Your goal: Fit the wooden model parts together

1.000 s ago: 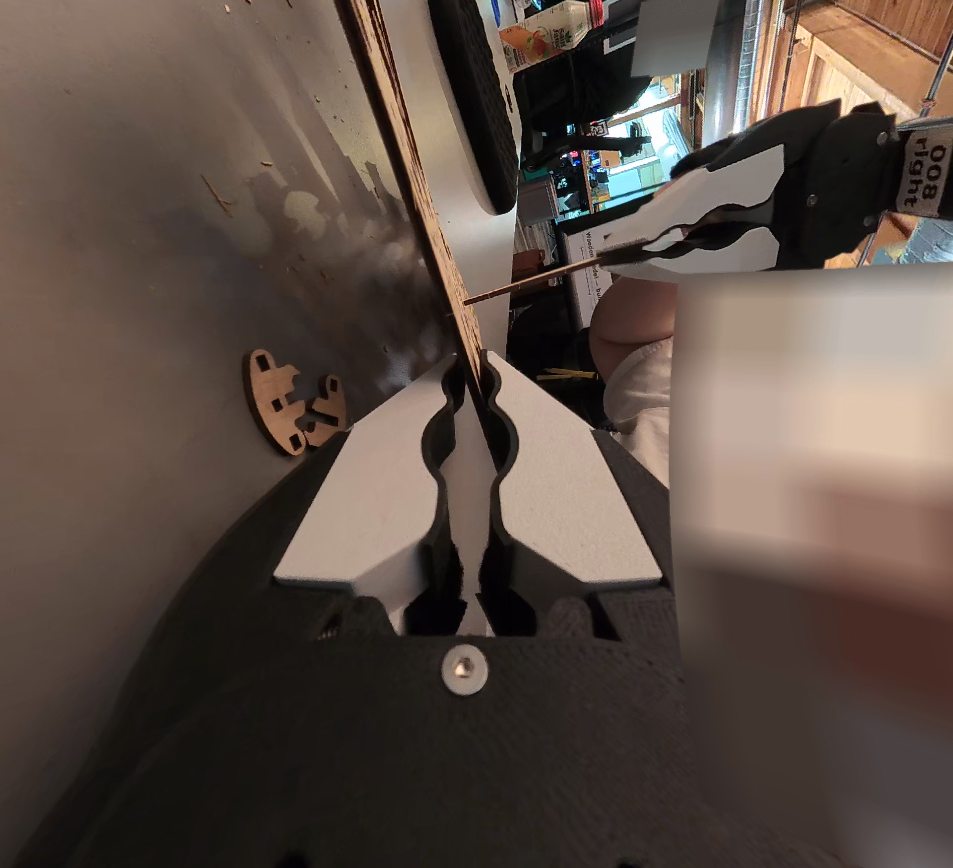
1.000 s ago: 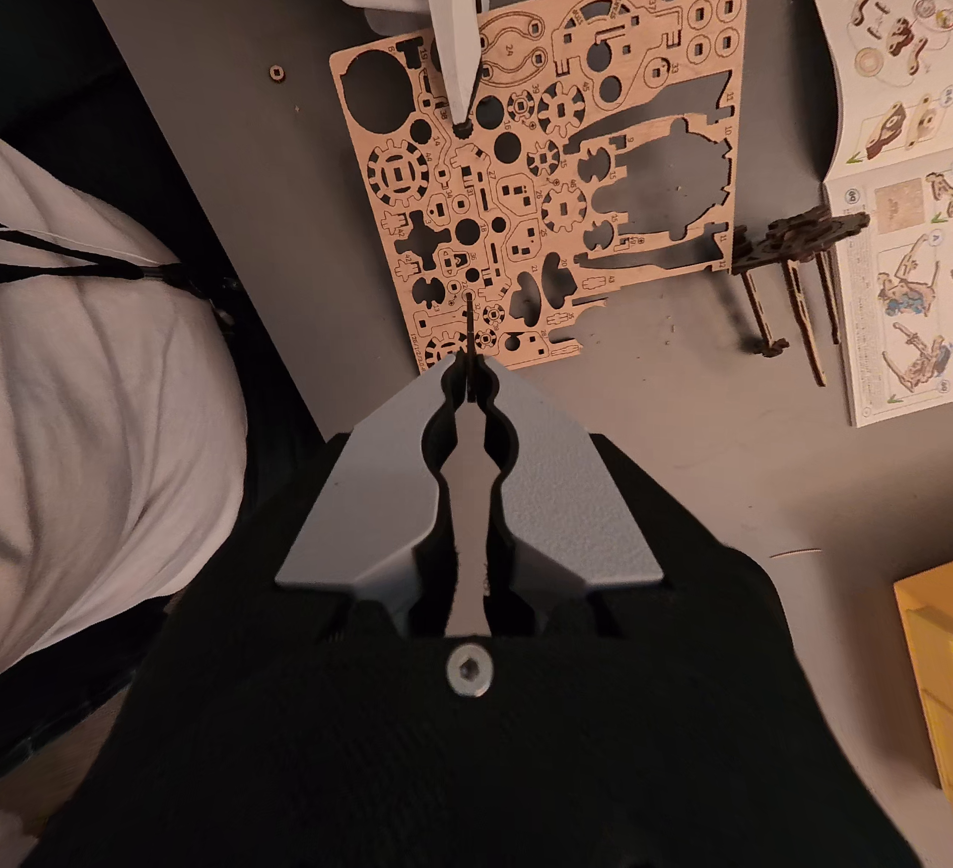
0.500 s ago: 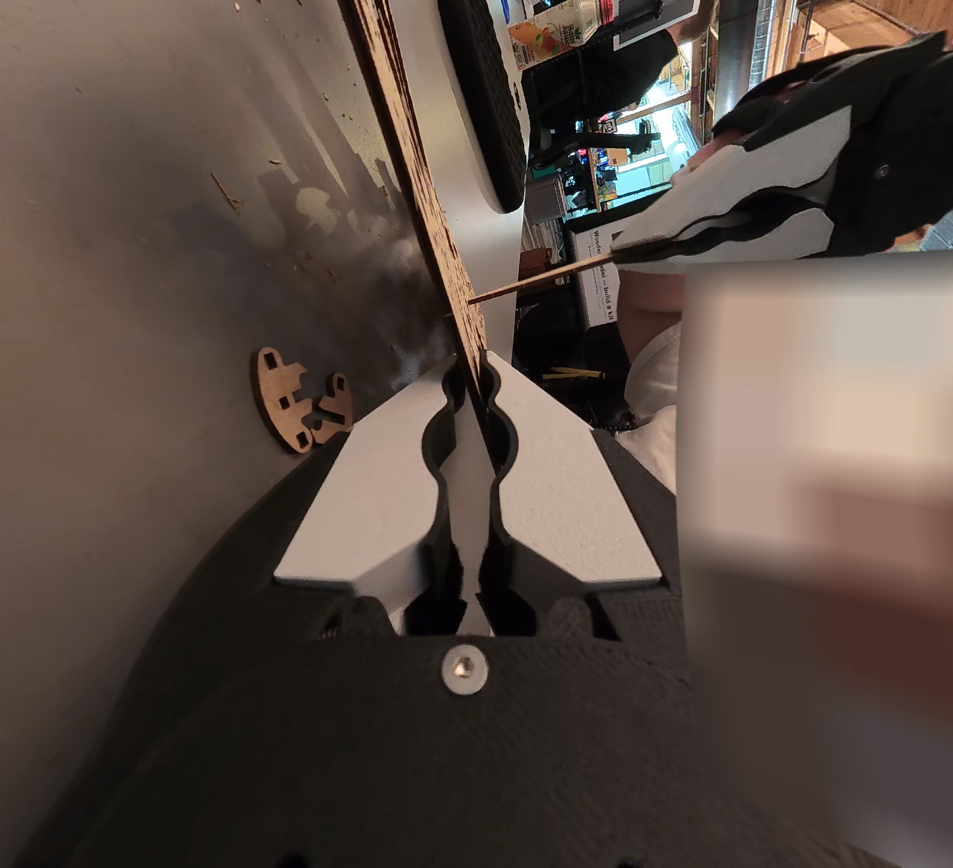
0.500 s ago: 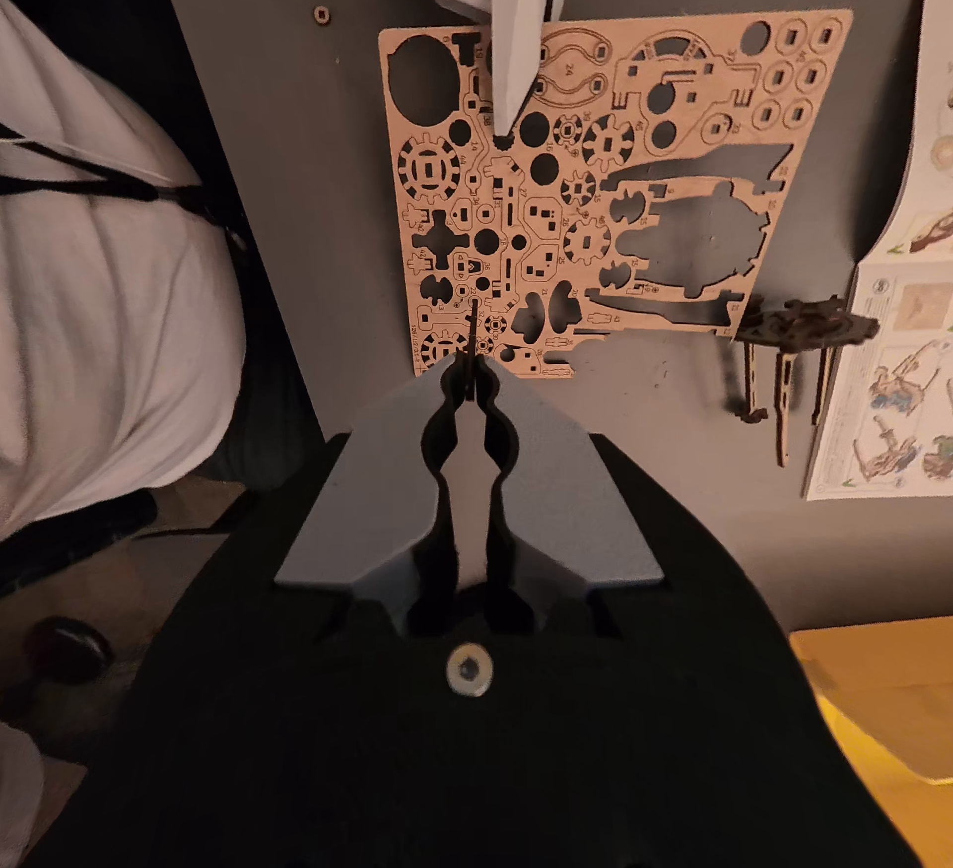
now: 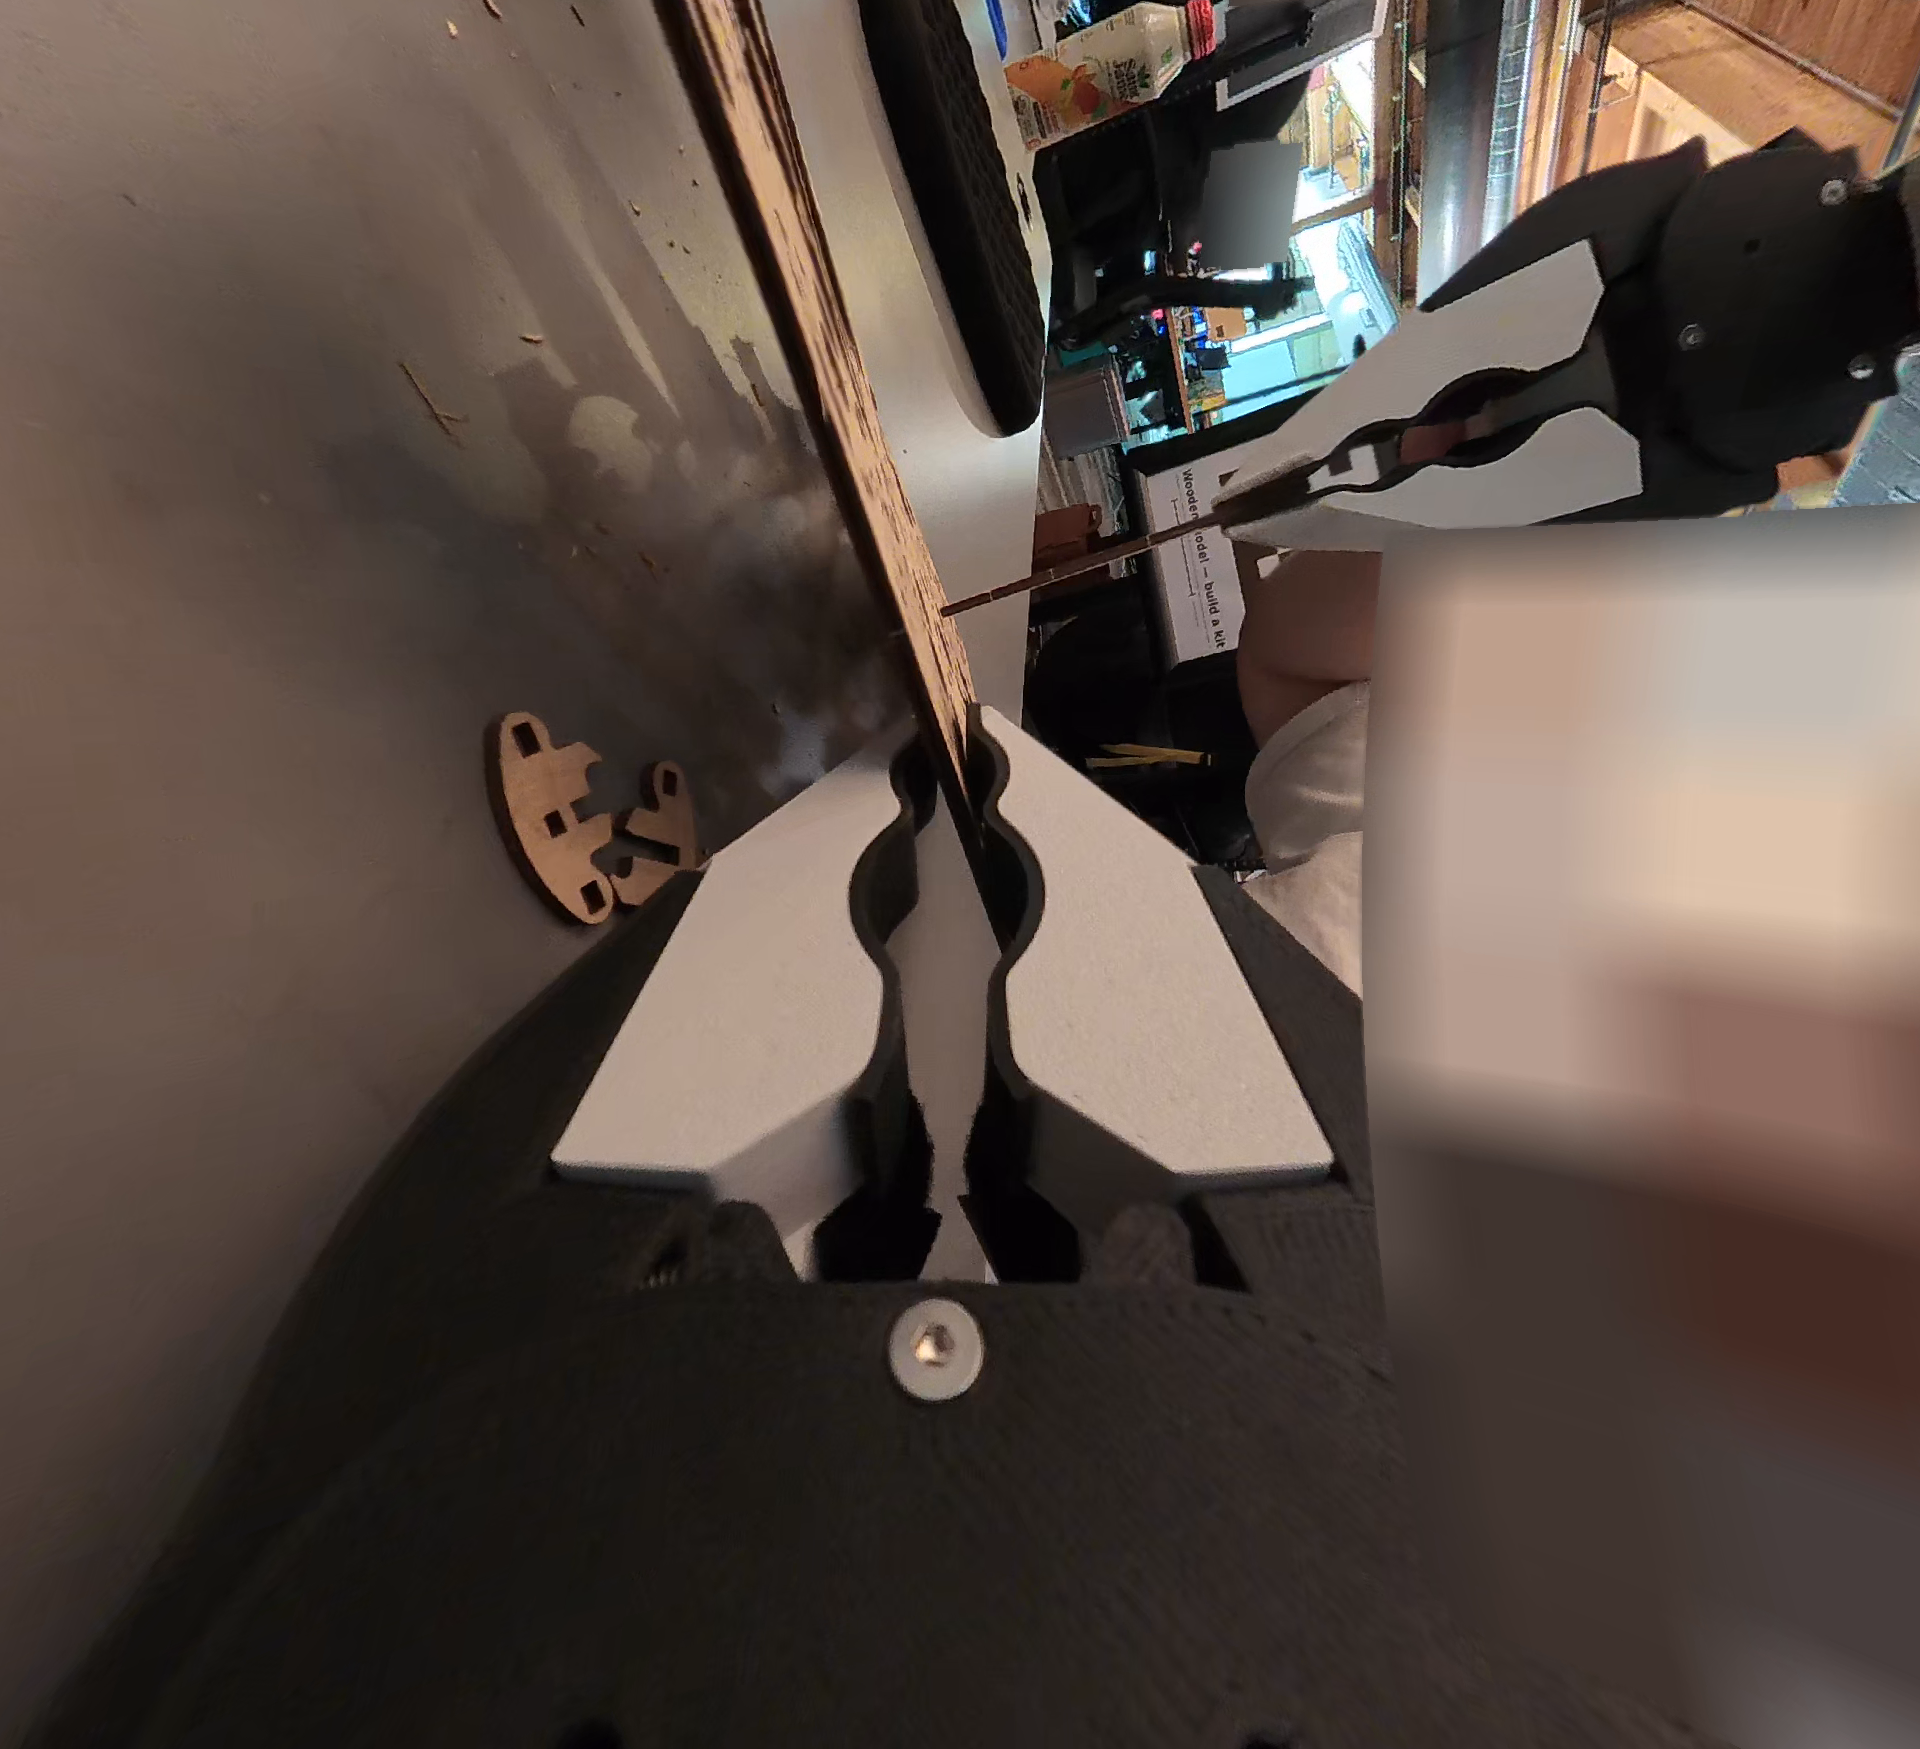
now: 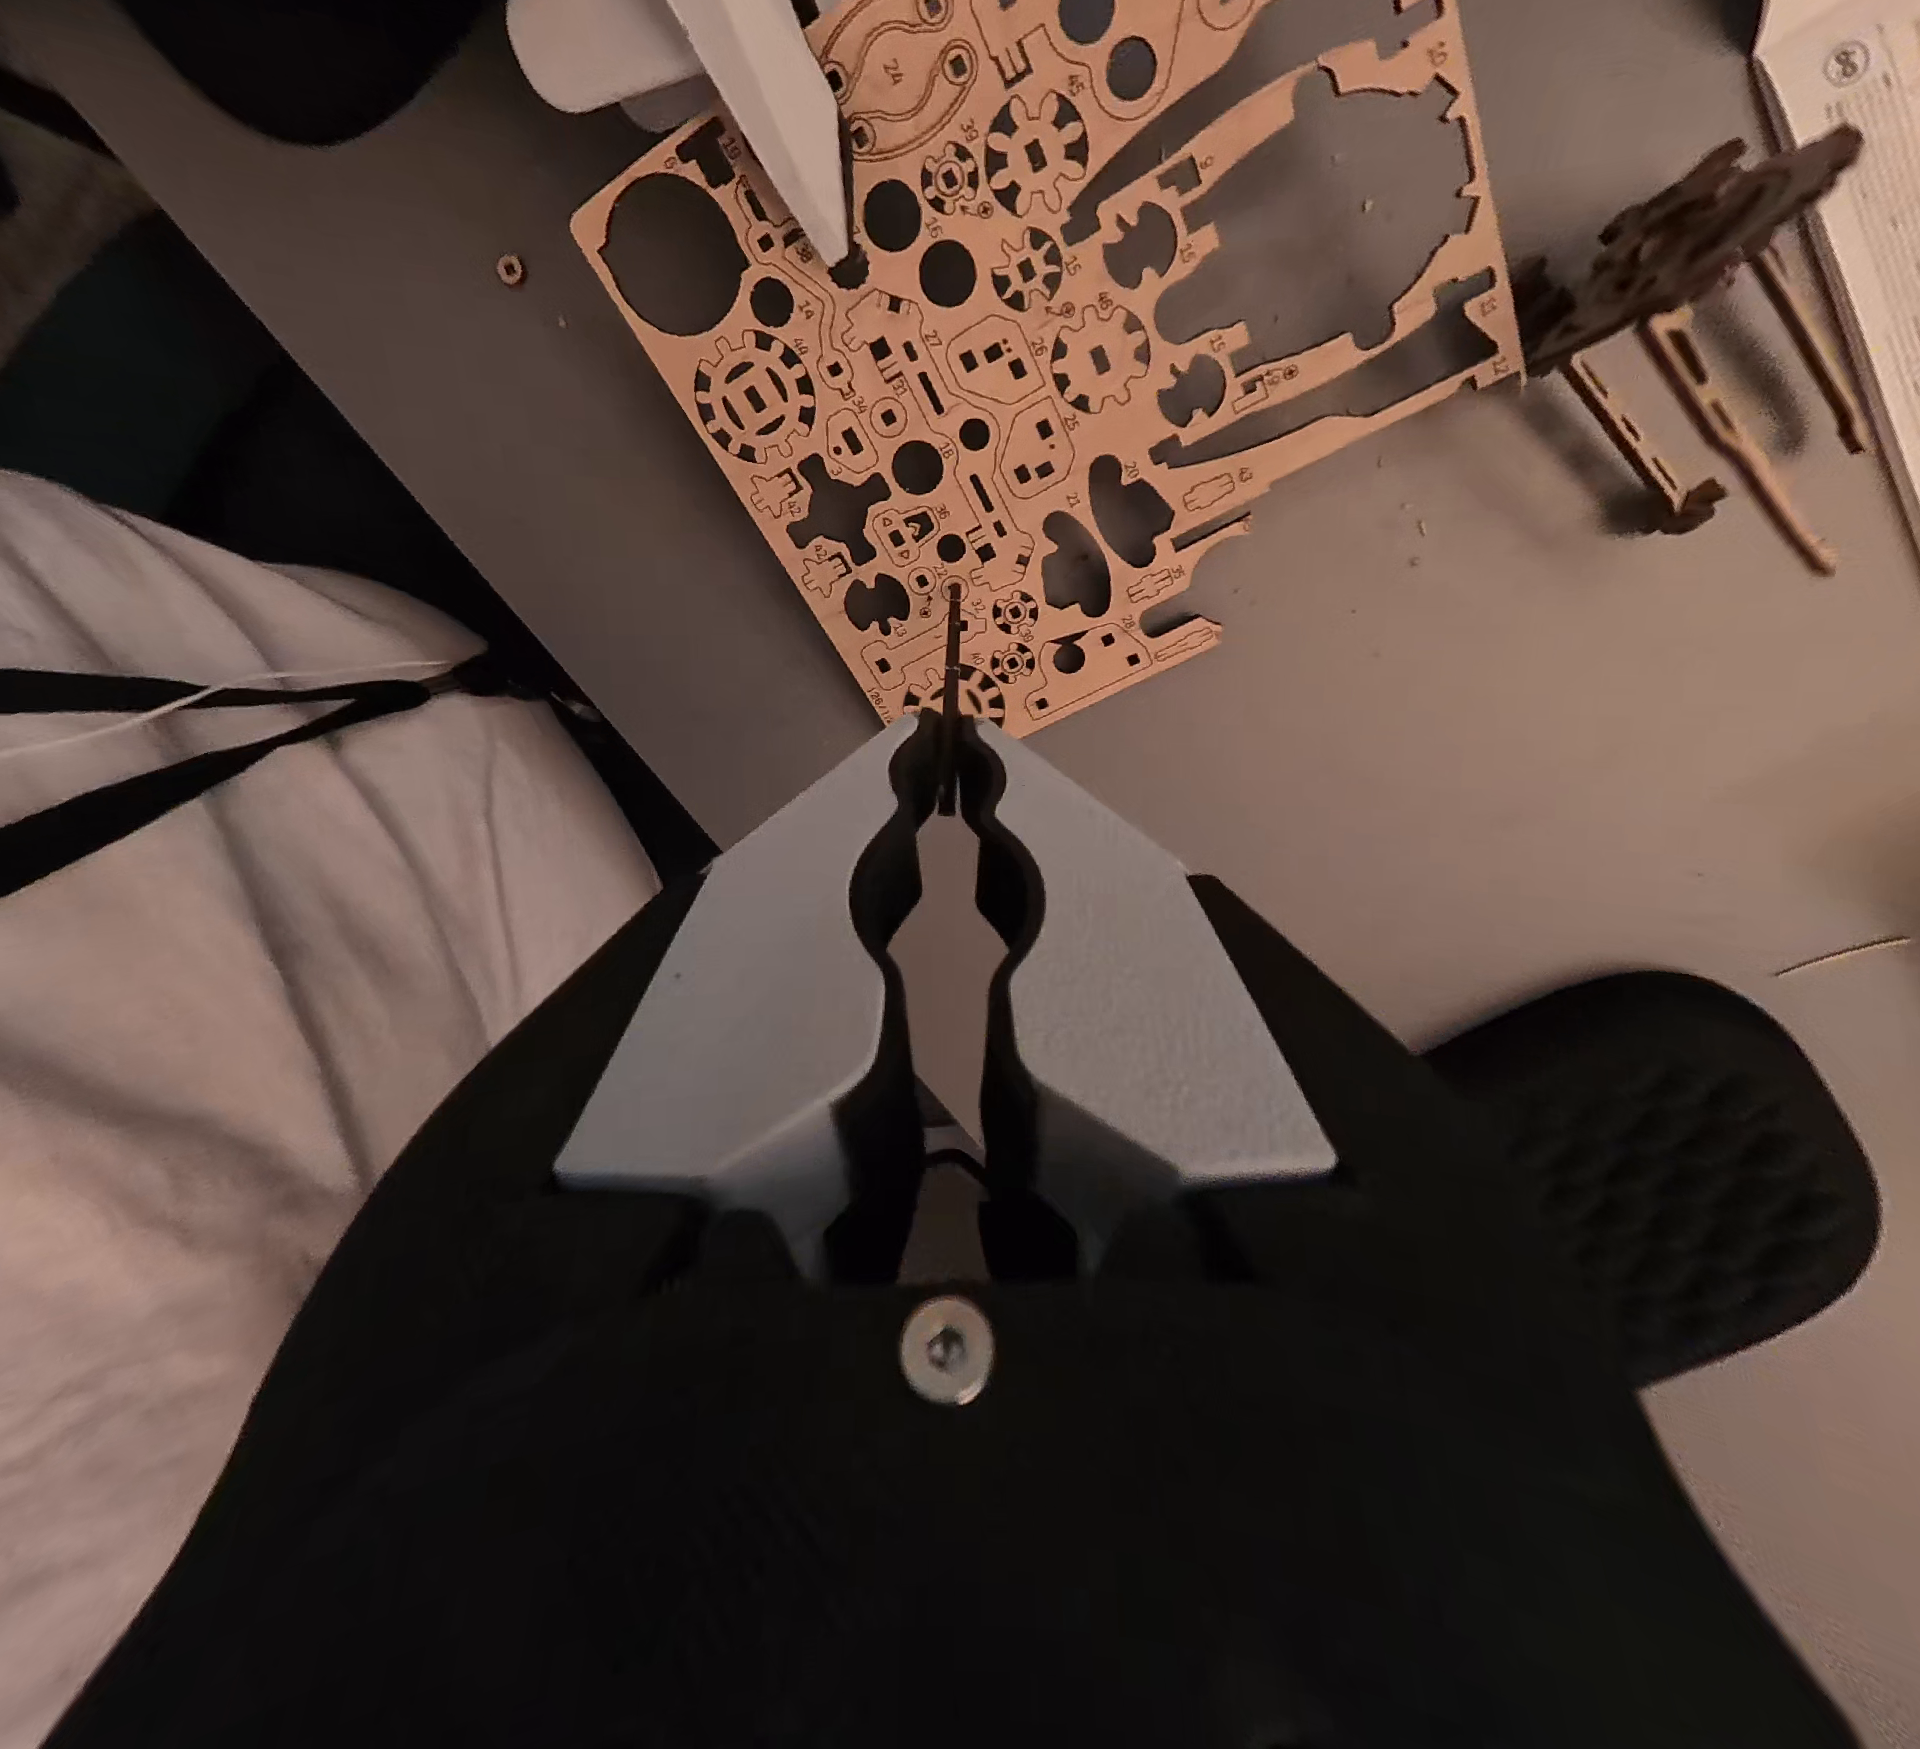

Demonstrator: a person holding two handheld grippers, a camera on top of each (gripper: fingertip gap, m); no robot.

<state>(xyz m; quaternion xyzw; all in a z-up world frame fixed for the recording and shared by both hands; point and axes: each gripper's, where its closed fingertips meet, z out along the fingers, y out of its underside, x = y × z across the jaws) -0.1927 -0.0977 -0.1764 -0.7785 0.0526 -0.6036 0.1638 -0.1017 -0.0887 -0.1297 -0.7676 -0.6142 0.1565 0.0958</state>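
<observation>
A laser-cut wooden parts sheet (image 6: 894, 70) is tilted up off the grey table (image 6: 1351, 712). My left gripper (image 5: 945, 733) is shut on the sheet's edge (image 5: 790, 245), which I see edge-on; the gripper also shows at the top of the right wrist view (image 6: 836, 245). My right gripper (image 6: 948, 733) is shut on a thin wooden stick (image 6: 951, 660). The stick's tip touches a small round part near the sheet's near edge. In the left wrist view the right gripper (image 5: 1247, 504) holds the stick (image 5: 1091, 561) against the sheet's face.
A loose wooden part (image 5: 592, 826) lies on the table under the sheet. A dark, partly built model (image 6: 1662, 276) and an instruction booklet (image 6: 1860, 172) lie to the right. A black round pad (image 6: 1662, 1128) sits near my right gripper. A person in white sits at the table edge (image 6: 260, 868). Some 11 cm of space lies between my two pairs of fingers.
My right gripper has turned and shifted while keeping the stick's tip on the sheet. The left gripper still clamps the sheet and has barely moved.
</observation>
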